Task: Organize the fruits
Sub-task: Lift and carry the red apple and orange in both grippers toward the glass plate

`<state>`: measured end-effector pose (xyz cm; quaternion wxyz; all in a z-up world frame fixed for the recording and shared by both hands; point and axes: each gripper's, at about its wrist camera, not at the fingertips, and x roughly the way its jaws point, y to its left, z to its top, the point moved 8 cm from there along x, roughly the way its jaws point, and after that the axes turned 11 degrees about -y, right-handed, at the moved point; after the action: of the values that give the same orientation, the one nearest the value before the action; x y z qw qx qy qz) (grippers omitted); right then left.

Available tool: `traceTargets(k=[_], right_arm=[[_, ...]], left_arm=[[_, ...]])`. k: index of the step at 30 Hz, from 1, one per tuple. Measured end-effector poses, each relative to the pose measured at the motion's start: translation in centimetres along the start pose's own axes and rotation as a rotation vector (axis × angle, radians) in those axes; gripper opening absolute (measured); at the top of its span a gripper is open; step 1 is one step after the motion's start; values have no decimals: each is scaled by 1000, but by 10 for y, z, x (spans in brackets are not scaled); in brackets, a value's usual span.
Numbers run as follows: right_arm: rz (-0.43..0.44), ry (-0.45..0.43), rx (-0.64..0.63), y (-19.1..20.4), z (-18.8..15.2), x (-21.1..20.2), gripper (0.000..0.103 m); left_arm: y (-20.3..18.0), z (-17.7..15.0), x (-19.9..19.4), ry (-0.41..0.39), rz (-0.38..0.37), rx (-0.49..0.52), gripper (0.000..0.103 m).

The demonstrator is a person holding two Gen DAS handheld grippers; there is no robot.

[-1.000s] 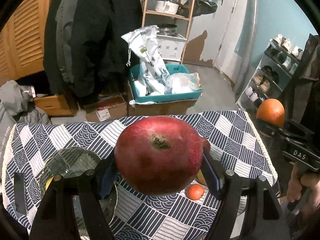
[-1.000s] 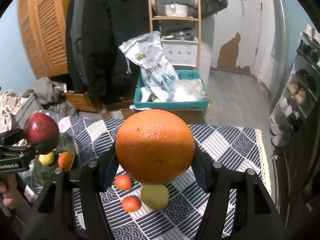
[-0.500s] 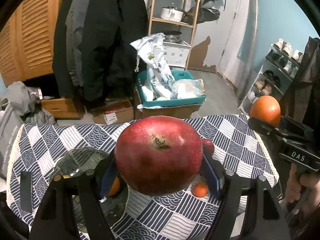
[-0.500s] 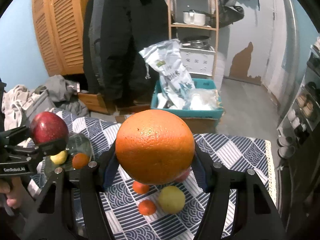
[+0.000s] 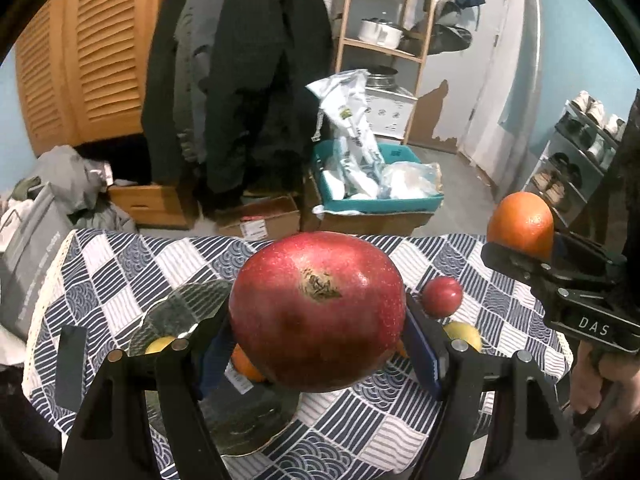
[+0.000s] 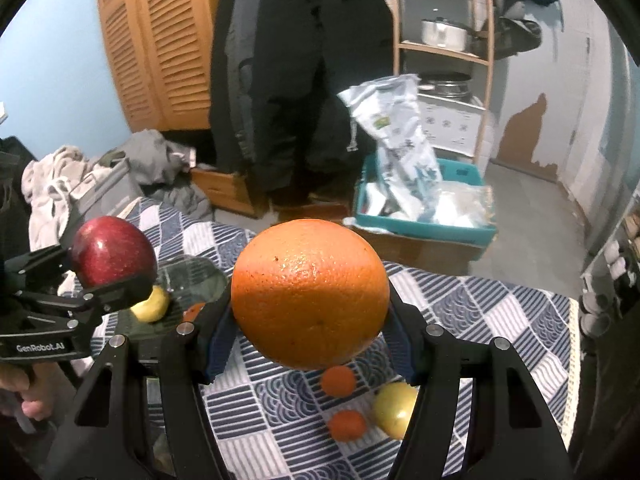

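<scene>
My left gripper [image 5: 318,344] is shut on a big red apple [image 5: 318,312] and holds it above a glass plate [image 5: 180,308] on the patterned tablecloth. The plate holds a yellow fruit [image 5: 160,345] and an orange fruit [image 5: 246,364]. My right gripper [image 6: 310,344] is shut on a large orange [image 6: 310,292] above the table's middle. The orange also shows in the left wrist view [image 5: 520,224], the apple in the right wrist view [image 6: 112,250]. Loose on the cloth lie two small tangerines [image 6: 338,380] [image 6: 347,425], a yellow-green fruit [image 6: 394,408] and a small red fruit [image 5: 442,296].
The table [image 5: 120,264] has a lace edge at left and right. Beyond it stand a teal crate with bags [image 5: 376,184], cardboard boxes [image 5: 260,220], hanging coats [image 5: 256,80], a wooden shelf [image 5: 384,40] and a shoe rack [image 5: 580,152].
Both grippers have moved left over the table with their fruit. The glass plate now lies under the apple, and the small red fruit has come into view.
</scene>
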<state>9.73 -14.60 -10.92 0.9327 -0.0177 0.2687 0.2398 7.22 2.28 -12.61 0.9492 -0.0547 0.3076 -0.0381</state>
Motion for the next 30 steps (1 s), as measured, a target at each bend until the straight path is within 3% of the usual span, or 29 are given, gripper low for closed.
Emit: traceTargets(k=[21,30], right_arm=[[138,86,-74,96,-6,65,65],[186,144,-95,130,-21,96,65]], left_arm=[[101,-38,1,54,139,-109,77],[132,-64,8,114,190,-140,77]])
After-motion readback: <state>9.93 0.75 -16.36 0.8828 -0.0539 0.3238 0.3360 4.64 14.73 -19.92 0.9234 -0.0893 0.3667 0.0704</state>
